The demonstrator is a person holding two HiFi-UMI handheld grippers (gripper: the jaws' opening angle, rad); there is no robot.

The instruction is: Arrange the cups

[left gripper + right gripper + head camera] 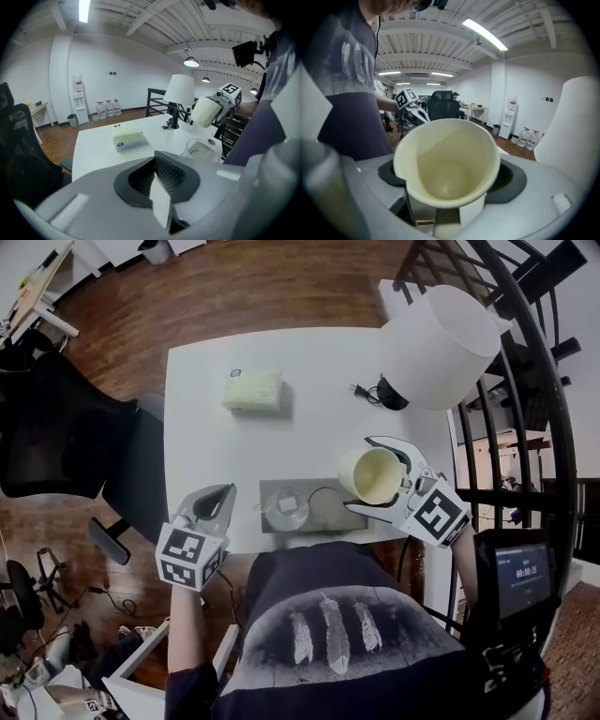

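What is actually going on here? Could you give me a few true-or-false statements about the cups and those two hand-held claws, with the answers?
1. The right gripper holds a cream cup clear of the table. True.
2. The cream cup is full of liquid. False: its inside is empty.
3. The left gripper is shut with nothing between its jaws. True.
4. The clear glass cup stands on the floor. False: it stands on a grey mat on the white table.
5. The tissue box touches the lamp. False: they sit well apart, with bare table between them.
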